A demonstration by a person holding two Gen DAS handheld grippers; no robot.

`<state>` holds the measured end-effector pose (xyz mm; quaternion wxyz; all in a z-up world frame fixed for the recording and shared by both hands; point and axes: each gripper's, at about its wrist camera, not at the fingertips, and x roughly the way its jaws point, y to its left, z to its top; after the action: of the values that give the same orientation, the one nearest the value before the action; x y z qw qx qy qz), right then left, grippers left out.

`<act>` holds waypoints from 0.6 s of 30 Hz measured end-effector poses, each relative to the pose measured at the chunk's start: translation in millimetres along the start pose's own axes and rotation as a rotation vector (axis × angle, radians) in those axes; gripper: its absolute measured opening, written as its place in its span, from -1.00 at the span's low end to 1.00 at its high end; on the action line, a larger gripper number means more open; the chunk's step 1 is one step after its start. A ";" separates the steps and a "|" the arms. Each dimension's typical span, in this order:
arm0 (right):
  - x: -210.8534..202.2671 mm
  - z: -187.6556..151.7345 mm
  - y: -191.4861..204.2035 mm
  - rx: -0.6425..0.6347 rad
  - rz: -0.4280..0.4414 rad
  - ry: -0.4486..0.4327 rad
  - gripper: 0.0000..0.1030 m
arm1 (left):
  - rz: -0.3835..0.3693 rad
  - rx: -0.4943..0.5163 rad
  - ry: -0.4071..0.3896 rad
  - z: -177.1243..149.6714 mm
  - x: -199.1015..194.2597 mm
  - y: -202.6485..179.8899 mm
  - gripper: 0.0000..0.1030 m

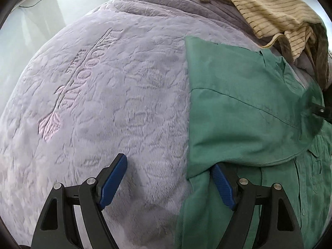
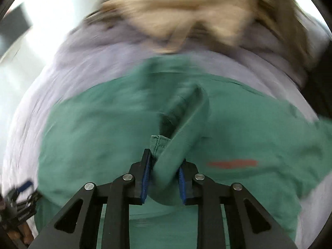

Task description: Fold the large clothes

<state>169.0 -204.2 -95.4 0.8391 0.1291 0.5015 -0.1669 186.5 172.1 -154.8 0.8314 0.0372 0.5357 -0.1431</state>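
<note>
A green shirt (image 1: 244,112) lies on a bed covered with a lilac quilt (image 1: 108,87), toward the quilt's right side as the left wrist view shows it. One part of the shirt is already turned over: a smooth panel with a straight left edge lies on top, and under it, nearer the camera, the buttoned front shows. So the fold looks begun but far from finished.

The left gripper (image 1: 169,178) hangs just above the quilt with its jaws wide and nothing between them; the right-hand jaw sits at the shirt's lower left edge, partly under the folded panel's hem.

The right gripper (image 2: 164,176) has its jaws narrow, pinched on a bunched strip of the green shirt (image 2: 99,137), probably a sleeve or cuff, whose stitched hem stands up just past the jaw tips. That view is badly blurred, so the gripper seems to be in motion, but which way I cannot tell. A reddish mark (image 2: 232,163) shows on the shirt to the right of the jaws.

At the quilt's far edge a striped cloth (image 1: 276,14) and something brown are heaped, seemingly more clothes waiting.

My guess: the held strip must be laid across the body, the other side matched, then the shirt doubled lengthwise. The heap is untouched.
</note>
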 end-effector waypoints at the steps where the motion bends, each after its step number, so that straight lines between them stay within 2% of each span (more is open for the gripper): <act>1: 2.2 -0.6 -30.0 0.092 0.017 0.016 -0.50 | 0.001 0.008 0.001 2.4 2.7 -4.5 0.58; 3: 14.4 -5.8 -82.5 0.274 0.100 0.057 -0.40 | 0.001 0.040 0.007 4.6 2.6 -5.7 0.58; 4: 19.6 -8.8 -107.0 0.364 0.125 0.081 -0.27 | 0.001 0.056 0.011 5.0 2.5 -7.3 0.58; 5: 23.2 -16.3 -129.8 0.456 0.138 0.105 0.00 | -0.002 0.088 0.026 5.2 0.4 -7.6 0.58; 7: 22.2 -30.5 -154.0 0.561 0.165 0.087 0.15 | -0.020 0.137 0.065 7.2 -4.3 -10.7 0.58; 9: 9.3 -42.0 -158.0 0.595 0.198 0.067 0.22 | -0.066 0.135 0.113 4.5 -16.2 -5.2 0.58; 11: -2.4 -56.2 -146.7 0.607 0.298 0.065 0.22 | -0.111 0.119 0.142 5.0 -32.5 1.6 0.58; 14: -2.6 -75.8 -100.6 0.587 0.517 0.131 0.22 | -0.108 0.105 0.110 28.3 -40.1 4.5 0.58; 17: 22.3 -93.8 -18.7 0.557 0.714 0.246 0.22 | -0.197 0.035 0.101 79.1 -12.0 6.4 0.58; 18: 29.0 -100.6 -0.9 0.551 0.750 0.271 0.22 | -0.215 0.030 0.103 91.7 0.3 4.9 0.58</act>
<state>101.1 -170.8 -167.7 0.7031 0.5389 0.4623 0.0388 268.7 156.9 -116.7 0.7820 -0.0007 0.5763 -0.2373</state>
